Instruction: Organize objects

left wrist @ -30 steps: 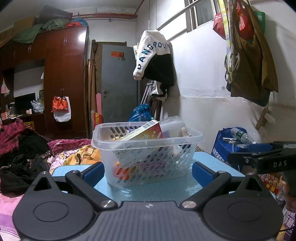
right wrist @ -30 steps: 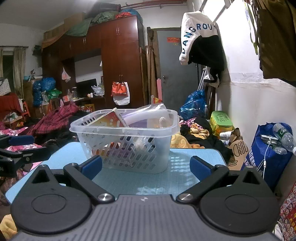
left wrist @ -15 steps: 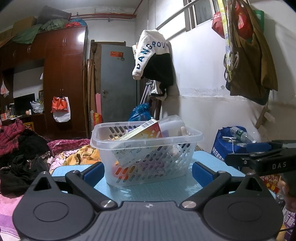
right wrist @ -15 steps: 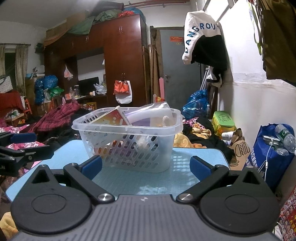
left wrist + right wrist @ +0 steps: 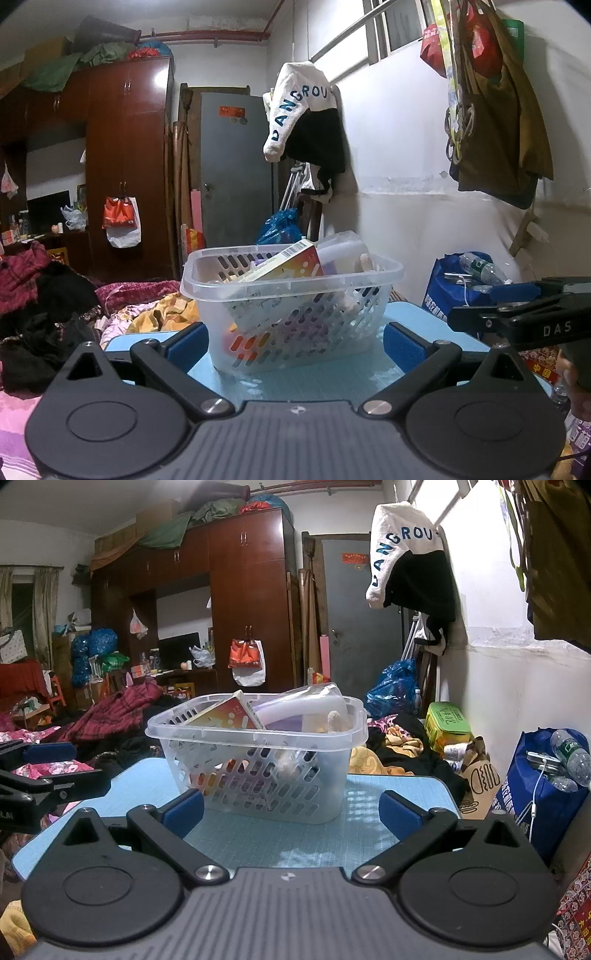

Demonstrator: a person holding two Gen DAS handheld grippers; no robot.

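Observation:
A clear plastic basket (image 5: 295, 321) stands on the light blue table (image 5: 325, 384). It holds an orange-and-white box (image 5: 291, 260), a white bottle (image 5: 341, 247) and other small items. My left gripper (image 5: 295, 341) is open and empty, just short of the basket's near side. The basket also shows in the right wrist view (image 5: 266, 771), with the box (image 5: 225, 716) and bottle (image 5: 303, 705) inside. My right gripper (image 5: 291, 808) is open and empty, a little back from the basket. Each gripper shows at the edge of the other's view.
A blue bag (image 5: 543, 790) with water bottles stands right of the table by the wall. Clothes are heaped on the bed (image 5: 122, 709) to the left and behind the table. A brown wardrobe (image 5: 243, 609) and grey door (image 5: 362, 620) are at the back.
Both views have shifted slightly; the basket sits a little more to the right in the right wrist view. Both grippers stay open and empty.

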